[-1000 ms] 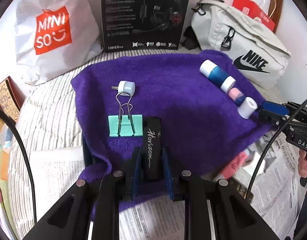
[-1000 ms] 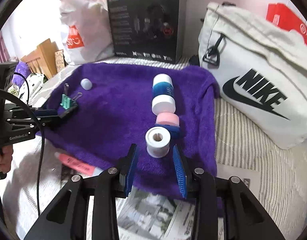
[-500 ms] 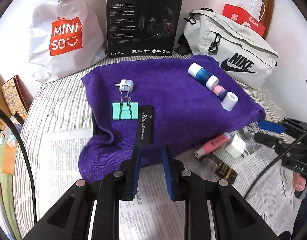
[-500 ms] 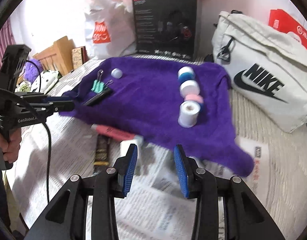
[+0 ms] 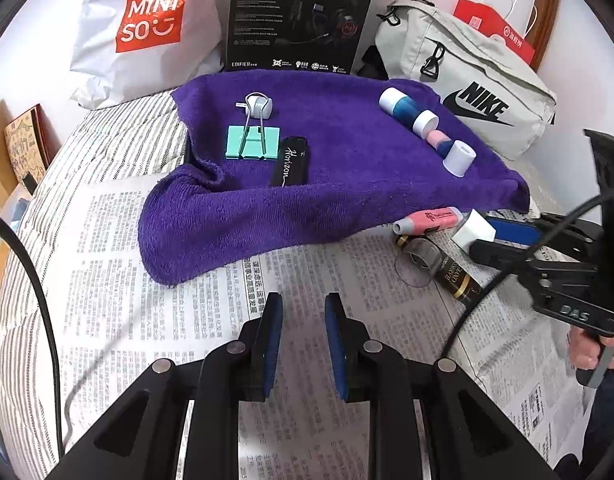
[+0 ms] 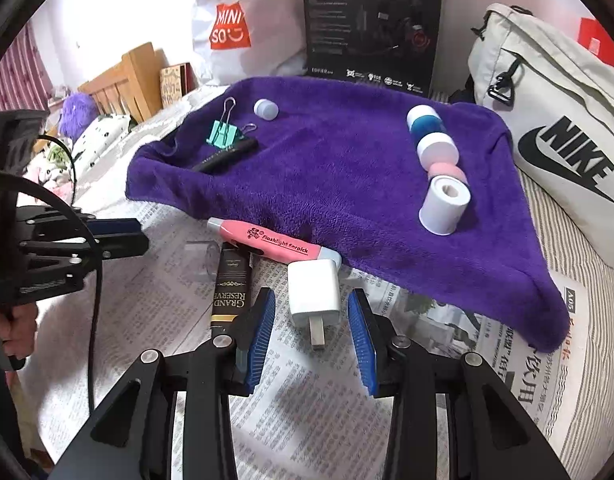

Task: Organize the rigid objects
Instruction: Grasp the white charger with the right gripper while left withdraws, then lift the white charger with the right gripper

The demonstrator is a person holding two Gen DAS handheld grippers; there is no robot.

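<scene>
- Left wrist view, far left: a white shopping bag (image 5: 147,32) stands at the back, with striped bedding (image 5: 107,136) below it and newspaper (image 5: 155,272) spread in front.
- On the purple towel (image 5: 347,184), towards its left side, a small white cap (image 5: 263,106) lies behind a mint binder clip (image 5: 253,144), and a black clip marked "Horizon" (image 5: 289,162) lies just beside the binder clip.
- Low in the middle, the left gripper (image 5: 303,312) hangs over bare newspaper, its jaws nearly closed with nothing between them.
- Right on the towel, a blue-and-white roll (image 5: 407,110), a pink roll (image 5: 439,140) and a white roll (image 5: 459,158) sit in a line.
- Off the towel's near right edge, a pink earpick (image 5: 427,222) lies on the newspaper.
- Right wrist view: a black "Grand Reserve" tube (image 6: 231,284) lies left of the white charger plug (image 6: 314,294), which touches the earpick's tip.
- The right gripper (image 6: 311,316) is parted, its blue pads either side of the plug and not touching it.
- Far right, a grey sling bag (image 6: 547,120) rests beside the towel.
</scene>
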